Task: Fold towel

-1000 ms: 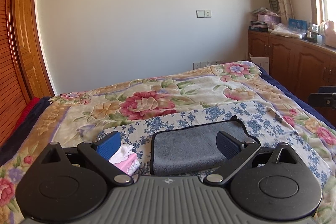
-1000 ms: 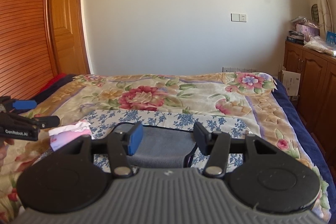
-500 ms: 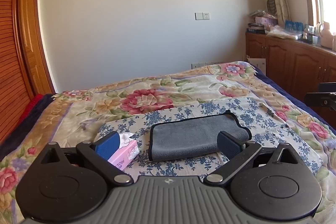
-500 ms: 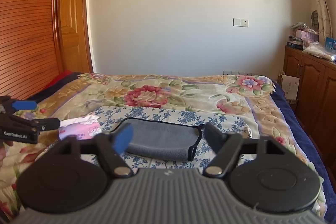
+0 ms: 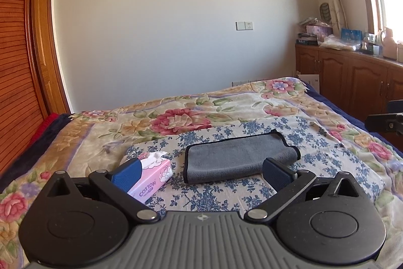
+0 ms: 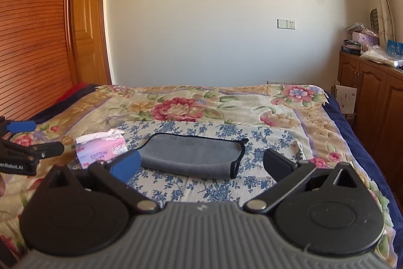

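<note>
The grey towel (image 5: 239,158) lies folded into a flat oblong on a blue-flowered cloth (image 5: 325,155) spread over the bed's floral blanket (image 5: 181,117). In the left wrist view its long axis runs from about 8 o'clock to 2 o'clock, the far right end rising a little; in the right wrist view the towel (image 6: 194,155) stretches nearly straight from 9 to 3 o'clock. The pile looks soft and short, like microfibre, with a thin black binding along the edges. The right end curls over in a rounded fold, where layered edges show.

A pink tissue pack (image 5: 153,175) marked COTTON, with white tissue puffing from its top, sits just beside the towel's left end, at about 9 o'clock from it, apart from the fabric. Bare flowered cloth lies open at 6 o'clock and 3 o'clock of the towel, and blanket stretches away at 12 o'clock toward the plain wall.

The left gripper (image 5: 201,174) hovers short of the towel with its jaws spread wide and nothing between them, the blue pads at either side. The right gripper (image 6: 201,164) is likewise splayed wide and holds nothing, poised before the towel's near edge. At 9 o'clock of the right view the left gripper shows side-on.
</note>
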Demonstrator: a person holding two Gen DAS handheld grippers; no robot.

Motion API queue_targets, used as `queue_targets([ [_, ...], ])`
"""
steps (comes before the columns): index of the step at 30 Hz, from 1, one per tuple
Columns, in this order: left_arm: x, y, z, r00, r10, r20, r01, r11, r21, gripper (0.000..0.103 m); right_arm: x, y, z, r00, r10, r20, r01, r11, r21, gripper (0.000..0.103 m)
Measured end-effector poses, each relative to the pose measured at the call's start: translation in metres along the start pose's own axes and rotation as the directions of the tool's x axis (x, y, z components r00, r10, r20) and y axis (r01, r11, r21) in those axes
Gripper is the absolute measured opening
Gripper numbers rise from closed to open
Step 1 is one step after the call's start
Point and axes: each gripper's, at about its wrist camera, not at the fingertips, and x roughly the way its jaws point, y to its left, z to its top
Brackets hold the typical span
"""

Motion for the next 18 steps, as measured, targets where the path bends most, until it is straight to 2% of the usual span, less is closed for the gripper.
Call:
queue_targets([
  [3, -0.008, 0.002, -0.006, 0.999, 0.014, 0.034, -0.014, 1.0, -0.002, 0.103, -0.005, 0.0, -0.003, 1.0, -0.001, 0.009, 0.001, 1.0, 0.016, 0.103],
  [18, -0.022, 0.004, -0.017, 0.999, 0.037, 0.022, -0.037, 0.999, -0.013, 0.103, -0.017, 0.005, -0.02, 1.0, -0.026, 0.01, 0.026, 1.0, -0.002, 0.103],
])
